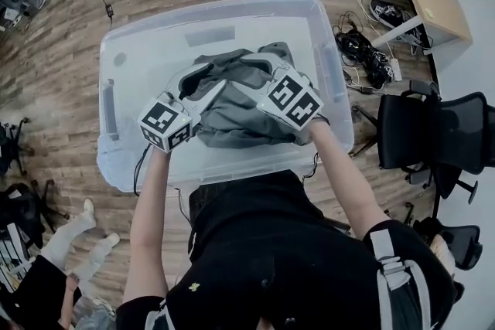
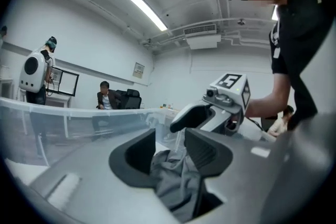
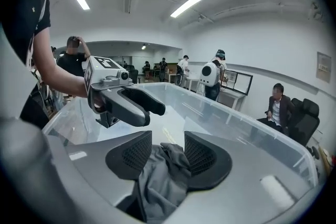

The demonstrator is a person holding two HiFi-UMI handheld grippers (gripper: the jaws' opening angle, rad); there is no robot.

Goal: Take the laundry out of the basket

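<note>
Grey laundry bunched mid-basket, lying on bottom of clear plastic basket. Basket walls ring it on all sides. Black office chair and cable tangle off to right, well apart. My left gripper: jaws parted, fold of cloth loose between them, not clamped. My right gripper: same, slack, cloth between jaws. Both grippers down inside basket, near each other.

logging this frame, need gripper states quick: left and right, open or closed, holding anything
left gripper: open, grey garment lying between its jaws, not clamped
right gripper: open, same garment between its jaws
</note>
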